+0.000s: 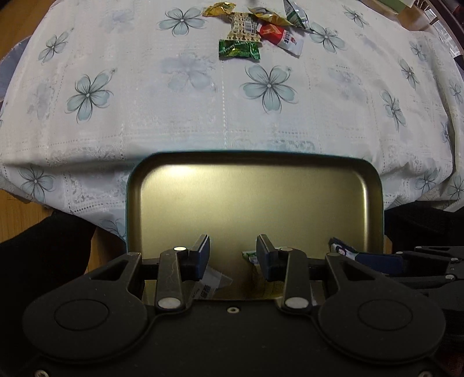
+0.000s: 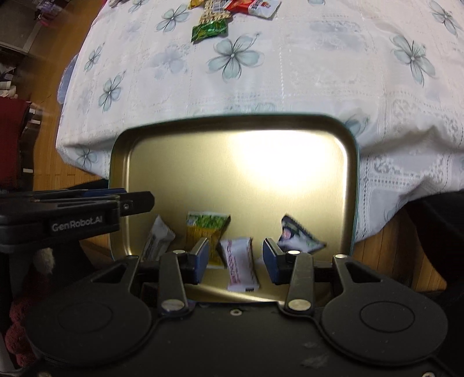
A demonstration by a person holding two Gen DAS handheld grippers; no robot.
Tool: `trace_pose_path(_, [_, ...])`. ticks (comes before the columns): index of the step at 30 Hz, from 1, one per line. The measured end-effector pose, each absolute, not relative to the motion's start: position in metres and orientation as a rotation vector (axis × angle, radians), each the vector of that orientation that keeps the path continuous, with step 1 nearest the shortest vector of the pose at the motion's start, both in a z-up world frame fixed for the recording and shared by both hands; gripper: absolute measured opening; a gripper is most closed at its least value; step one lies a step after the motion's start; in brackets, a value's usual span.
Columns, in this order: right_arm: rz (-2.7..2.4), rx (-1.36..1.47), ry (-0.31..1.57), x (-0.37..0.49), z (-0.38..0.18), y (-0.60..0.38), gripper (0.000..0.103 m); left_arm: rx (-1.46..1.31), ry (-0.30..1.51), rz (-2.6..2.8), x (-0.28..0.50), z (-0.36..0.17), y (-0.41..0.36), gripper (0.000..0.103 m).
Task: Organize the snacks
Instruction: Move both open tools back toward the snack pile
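A gold metal tin (image 1: 255,171) with a teal outside sits at the near edge of the table, just under both grippers. My left gripper (image 1: 233,252) hangs open over it, pointing down, with nothing between its pads. My right gripper (image 2: 235,258) is open too. A white-and-pink packet (image 2: 239,264) lies in the tin (image 2: 232,124) below the gap, clear of both pads. Also in the tin are a white packet (image 2: 158,237), a yellow-green packet (image 2: 207,229) and a dark blue-and-white packet (image 2: 298,237). More snacks lie far back on the cloth: a green packet (image 1: 239,49), a red-and-white one (image 1: 279,36) and a beige patterned one (image 1: 243,26).
The table wears a white lace cloth with pale blue flowers (image 1: 269,87); a wide bare stretch of it lies between the tin and the snack pile. Wooden floor (image 2: 49,150) shows on the left. Dark-clothed legs (image 1: 43,255) flank the tin. The grippers hang side by side.
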State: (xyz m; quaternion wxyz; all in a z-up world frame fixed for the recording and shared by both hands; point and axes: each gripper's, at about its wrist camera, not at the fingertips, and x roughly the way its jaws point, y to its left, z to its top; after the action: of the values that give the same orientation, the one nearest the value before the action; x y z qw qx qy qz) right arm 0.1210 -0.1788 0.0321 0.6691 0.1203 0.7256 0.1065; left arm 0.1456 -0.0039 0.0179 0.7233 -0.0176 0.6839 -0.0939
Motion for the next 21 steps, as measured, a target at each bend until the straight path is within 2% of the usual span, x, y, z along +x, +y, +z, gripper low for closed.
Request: trace_pose_path(21, [0.057, 0.371, 1.469, 0.293, 0.001, -0.204, 0.043, -0.163, 1.394, -0.099, 0.277, 0.001, 0.010, 0.045])
